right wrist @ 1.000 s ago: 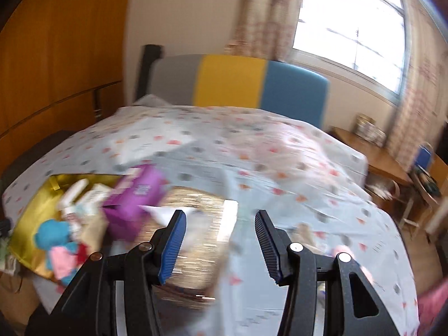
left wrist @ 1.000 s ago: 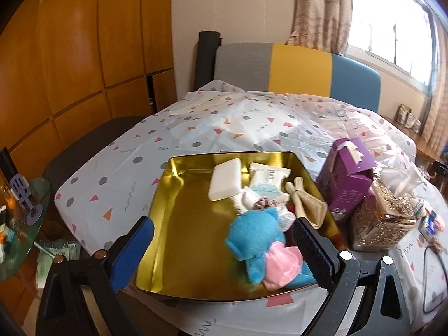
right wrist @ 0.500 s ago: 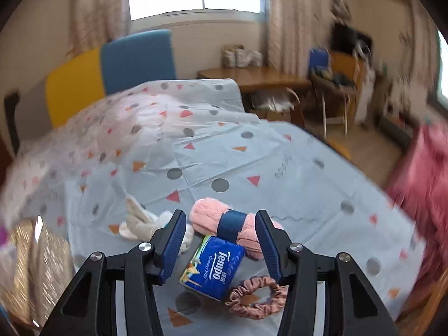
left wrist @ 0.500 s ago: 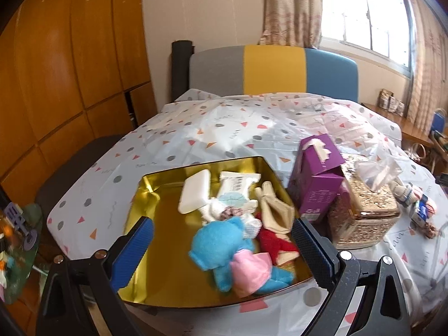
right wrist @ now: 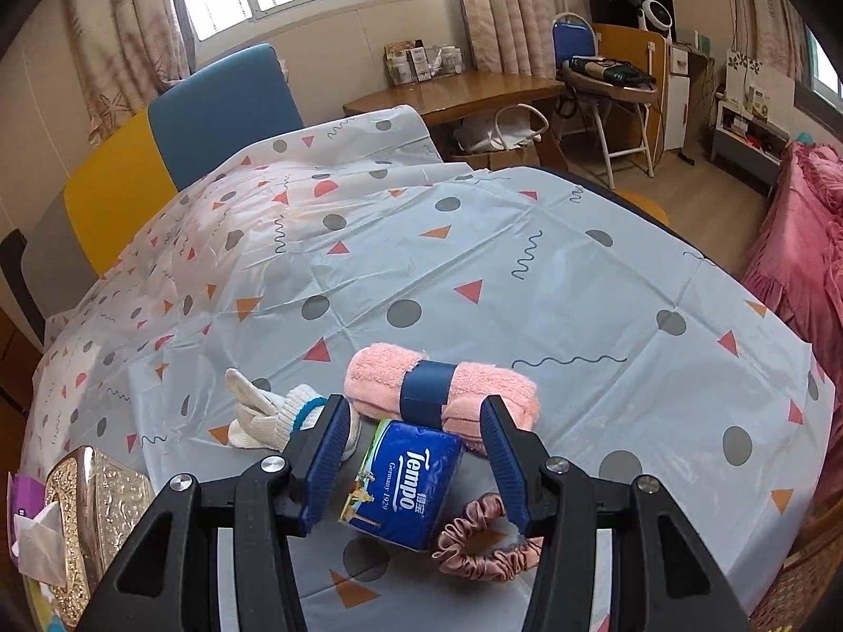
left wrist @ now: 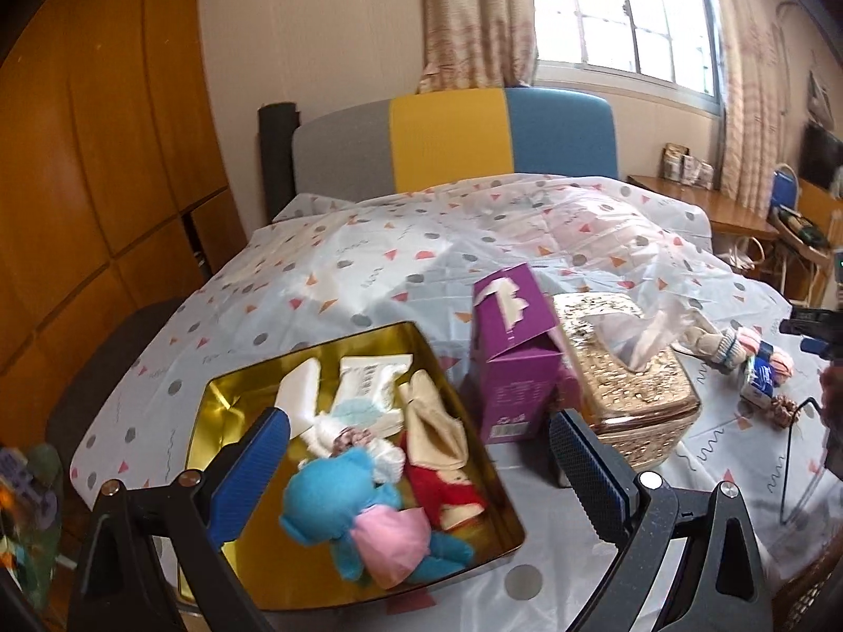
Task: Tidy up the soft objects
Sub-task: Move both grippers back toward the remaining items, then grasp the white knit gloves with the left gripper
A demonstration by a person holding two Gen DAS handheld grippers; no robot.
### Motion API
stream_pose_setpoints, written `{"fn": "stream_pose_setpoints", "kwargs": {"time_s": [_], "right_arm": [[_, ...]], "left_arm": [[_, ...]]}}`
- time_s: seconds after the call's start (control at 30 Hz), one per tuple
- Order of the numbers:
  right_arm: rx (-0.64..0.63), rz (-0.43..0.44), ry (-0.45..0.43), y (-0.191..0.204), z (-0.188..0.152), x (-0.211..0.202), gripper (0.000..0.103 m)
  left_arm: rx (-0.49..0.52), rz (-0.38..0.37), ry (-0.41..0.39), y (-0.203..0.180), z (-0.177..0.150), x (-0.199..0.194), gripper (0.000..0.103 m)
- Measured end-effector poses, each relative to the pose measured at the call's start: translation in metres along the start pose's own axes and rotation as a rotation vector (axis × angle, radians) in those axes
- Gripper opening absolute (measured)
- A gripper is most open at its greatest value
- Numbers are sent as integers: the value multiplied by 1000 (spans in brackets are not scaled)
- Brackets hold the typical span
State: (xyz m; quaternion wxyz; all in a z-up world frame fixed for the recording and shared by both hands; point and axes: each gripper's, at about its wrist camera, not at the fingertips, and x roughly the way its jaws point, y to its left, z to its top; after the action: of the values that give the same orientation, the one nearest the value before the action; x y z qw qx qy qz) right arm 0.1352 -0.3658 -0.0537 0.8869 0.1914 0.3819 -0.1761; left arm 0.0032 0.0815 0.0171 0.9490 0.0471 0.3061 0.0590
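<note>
Both grippers: black frames, silver screws, ribbed blue pads on the jaws.

Each of the 2 wrist cameras looks obliquely down along its own fingers at the patterned tablecloth point(right wrist: 527, 284), the left over the gold tray point(left wrist: 221, 400), the right close over the tissue pack point(right wrist: 403, 479), both sharing the gold tissue box point(left wrist: 632, 389).

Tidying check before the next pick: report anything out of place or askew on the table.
Four soft things lie loose beside the tissue box, outside the gold tray: a white glove, a pink towel roll, a Tempo pack lying tilted, and a pink scrunchie. Nothing looks spilled or damaged.
</note>
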Motion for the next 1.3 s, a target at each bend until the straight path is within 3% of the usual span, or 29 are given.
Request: {"fn": "stream_pose_setpoints", "kwargs": {"time_s": [0.33,0.43,0.73,0.97,1.1,1.3], "right_arm": [[19,21,11,-1,3,2,52],[39,17,8,-5,4,0,52],[238,-13,56,-47,6,9,52],[423,31,89,-81,0,13,52],[459,61,104,-85,-2,14,52],[454,86,111,-82,-3,14,52]], "left_arm": [[80,-80,-18,-40,17,-3,100],[108,-140,-30,-54,27,-7,100],[222,-295,-39,-122,52,-3,100],[235,-490,67,-196,75,22,98],[260,-508,147,-241,77,50,93],[186,-571,339,-285,67,106,83]]}}
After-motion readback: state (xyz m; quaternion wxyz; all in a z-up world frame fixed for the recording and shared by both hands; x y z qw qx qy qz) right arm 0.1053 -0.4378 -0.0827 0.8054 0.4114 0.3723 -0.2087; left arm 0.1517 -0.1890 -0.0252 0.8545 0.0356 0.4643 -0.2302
